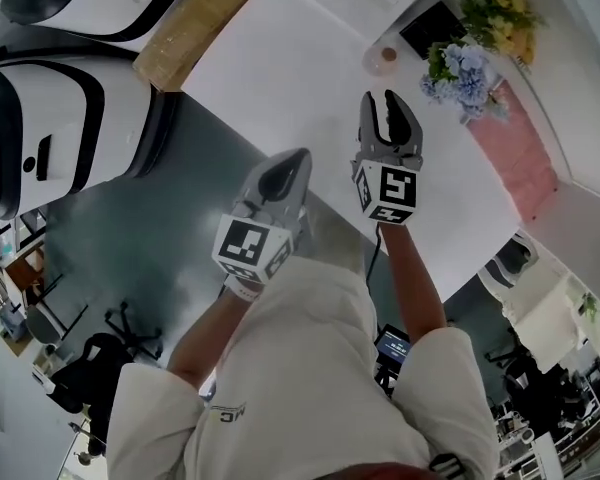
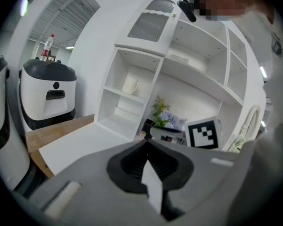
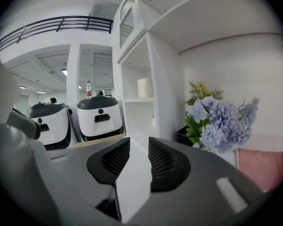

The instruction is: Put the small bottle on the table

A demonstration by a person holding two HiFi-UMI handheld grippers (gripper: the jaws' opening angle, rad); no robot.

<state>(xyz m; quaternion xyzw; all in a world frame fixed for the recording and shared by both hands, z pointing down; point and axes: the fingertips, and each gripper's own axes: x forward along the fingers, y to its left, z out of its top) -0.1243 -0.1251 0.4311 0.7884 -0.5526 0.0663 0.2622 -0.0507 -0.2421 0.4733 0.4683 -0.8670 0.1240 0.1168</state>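
A small clear bottle with a brown cap (image 1: 387,55) stands upright on the white table (image 1: 280,78), close to the foot of the shelf unit. In the left gripper view only its brown top (image 2: 142,134) peeks over the jaws. My right gripper (image 1: 385,98) hovers over the table just short of the bottle and is open, with bare tabletop showing between its black pads (image 3: 139,142). My left gripper (image 1: 301,157) hangs lower left over the table's front edge. Its jaws meet at the tip (image 2: 146,141) and hold nothing.
Blue flowers (image 1: 460,68), yellow flowers (image 1: 500,8) and a black box (image 1: 432,28) stand right of the bottle, beside a pink cloth (image 1: 525,153). A white shelf unit (image 2: 132,93) rises behind the table. A wooden board (image 1: 195,23) and white-and-black machines (image 1: 50,128) lie to the left.
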